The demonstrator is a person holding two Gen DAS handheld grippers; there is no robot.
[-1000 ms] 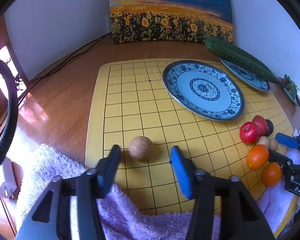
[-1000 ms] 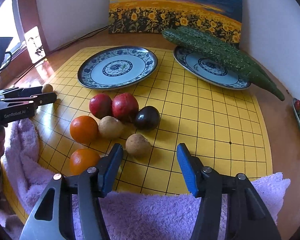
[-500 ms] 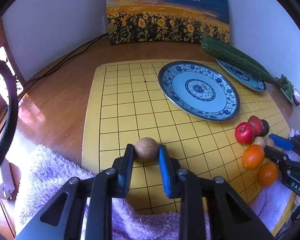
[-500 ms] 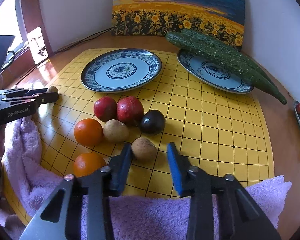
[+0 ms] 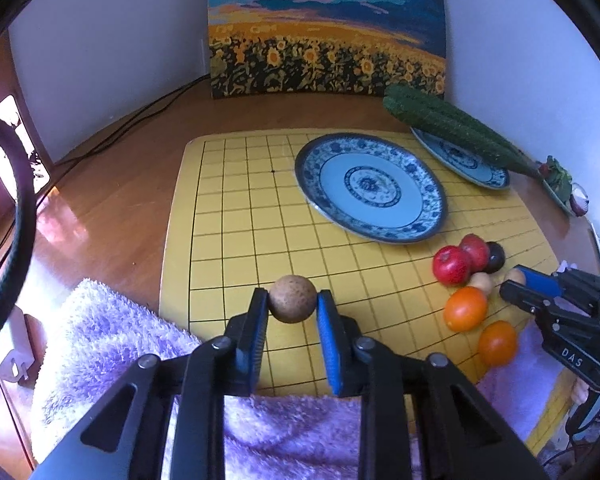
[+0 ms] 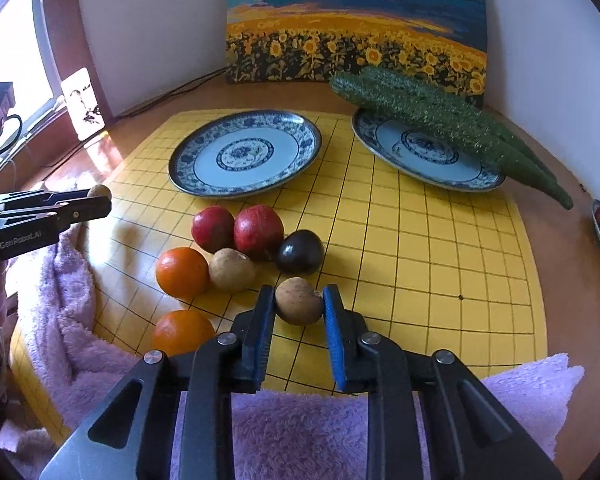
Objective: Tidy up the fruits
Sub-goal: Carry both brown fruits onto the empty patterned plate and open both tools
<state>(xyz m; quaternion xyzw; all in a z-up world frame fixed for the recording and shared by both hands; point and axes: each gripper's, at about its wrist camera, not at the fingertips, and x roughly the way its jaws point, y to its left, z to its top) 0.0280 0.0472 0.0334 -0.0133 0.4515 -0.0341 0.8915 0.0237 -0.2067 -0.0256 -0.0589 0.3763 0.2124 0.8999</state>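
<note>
Home setting, likely a living or dining corner. Polished brown wooden tabletop (image 5: 112,184) against plain white walls; sunflower-field painting (image 6: 356,20) propped unframed against the wall; blue-and-white patterned porcelain plates (image 6: 244,154); fluffy lilac towel (image 5: 112,344); window daylight at left.

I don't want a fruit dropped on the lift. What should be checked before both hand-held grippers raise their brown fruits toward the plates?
1. Left hand-held gripper shut on its brown fruit: ok.
2. Right hand-held gripper shut on the other brown fruit: ok.
3. Empty plate free to receive: ok.
4. Far plate clear: not ok, a cucumber lies across it.
5. Neighbouring potato clear of the right pads: ok.
6. Grip firmness: cannot tell.
</note>
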